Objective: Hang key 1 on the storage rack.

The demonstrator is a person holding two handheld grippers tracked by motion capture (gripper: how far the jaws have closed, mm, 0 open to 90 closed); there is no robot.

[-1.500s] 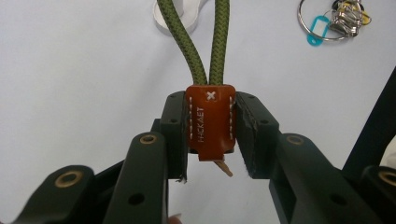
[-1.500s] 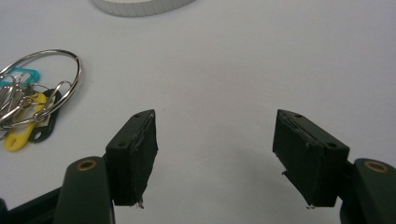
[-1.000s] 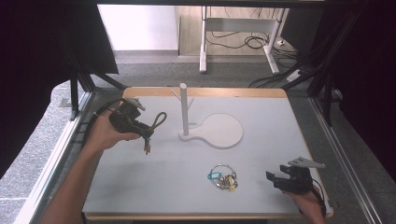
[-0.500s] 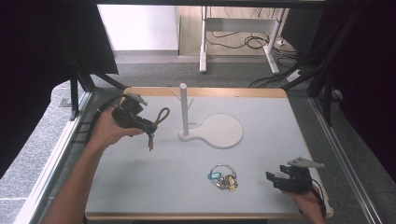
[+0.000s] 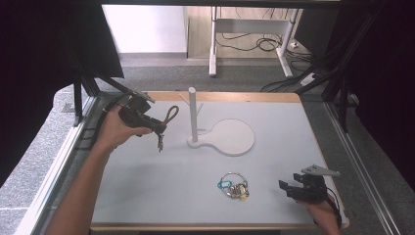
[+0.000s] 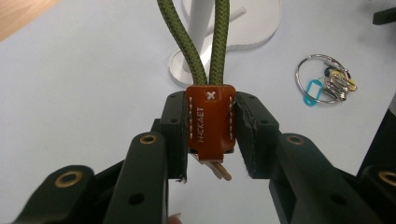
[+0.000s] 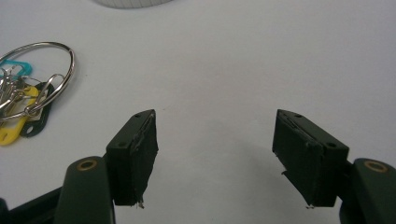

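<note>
Left gripper (image 6: pixel 210 135) clamps the lanyard (image 6: pixel 210 122) by its leather tab, raised just left of the stand (image 5: pixel 193 116); right gripper (image 7: pixel 217 156) hangs open beside the key ring (image 5: pixel 233 186); the loop may miss the peg if it sways.

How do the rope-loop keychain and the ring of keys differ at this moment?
The rope keychain is clamped by its brown leather tab in the left claw, above the table; the key ring lies loose on the table. The first has an olive cord loop, the second a metal ring with coloured tags.
</note>
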